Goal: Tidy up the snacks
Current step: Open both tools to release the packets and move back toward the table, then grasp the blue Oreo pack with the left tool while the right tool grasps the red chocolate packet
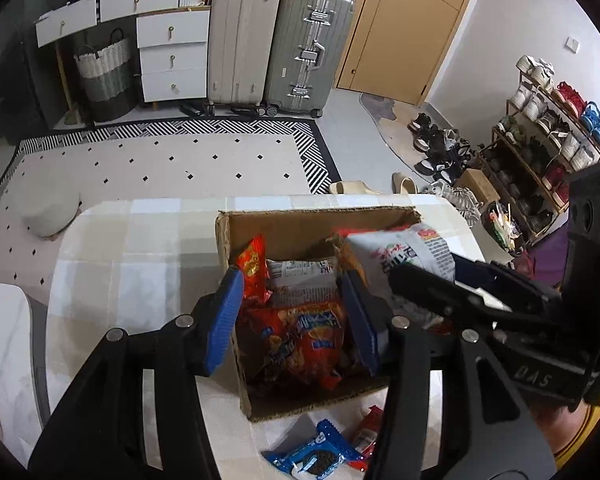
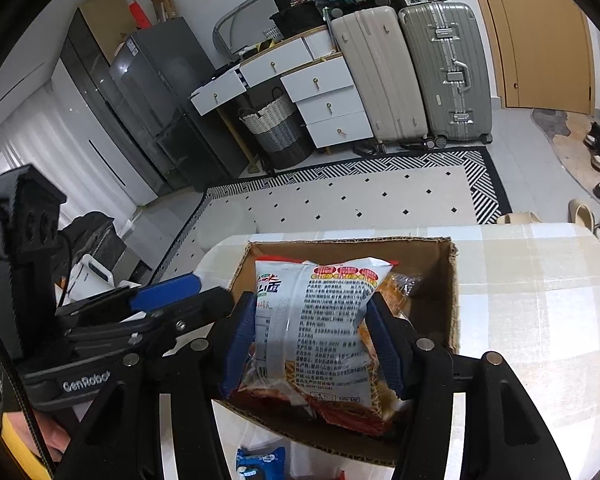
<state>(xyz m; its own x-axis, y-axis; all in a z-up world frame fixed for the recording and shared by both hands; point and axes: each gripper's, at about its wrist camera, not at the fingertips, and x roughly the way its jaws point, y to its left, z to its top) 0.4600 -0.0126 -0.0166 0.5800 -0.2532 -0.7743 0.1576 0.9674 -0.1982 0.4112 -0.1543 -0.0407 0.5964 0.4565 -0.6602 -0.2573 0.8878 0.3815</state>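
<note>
An open cardboard box [image 1: 316, 216] [image 2: 340, 242] stands on the checked tablecloth [image 1: 140, 260]. Inside lie a red-orange snack bag [image 1: 300, 340], a small red packet [image 1: 254, 268] leaning on the left wall, and a white packet [image 1: 300, 272]. My left gripper [image 1: 291, 276] hangs open over the box, its blue pads apart with nothing pinched. My right gripper [image 2: 311, 300] is shut on a white noodle packet [image 2: 324, 312] [image 1: 404, 252], held upright above the box's right side. The left gripper [image 2: 212, 290] shows at the left of the right wrist view.
A blue cookie packet [image 1: 312, 456] [image 2: 260, 464] and a red packet [image 1: 370, 428] lie on the table in front of the box. Beyond the table are a patterned rug [image 1: 180, 164], suitcases [image 1: 280, 40], a drawer unit [image 1: 172, 56] and a shoe rack [image 1: 540, 140].
</note>
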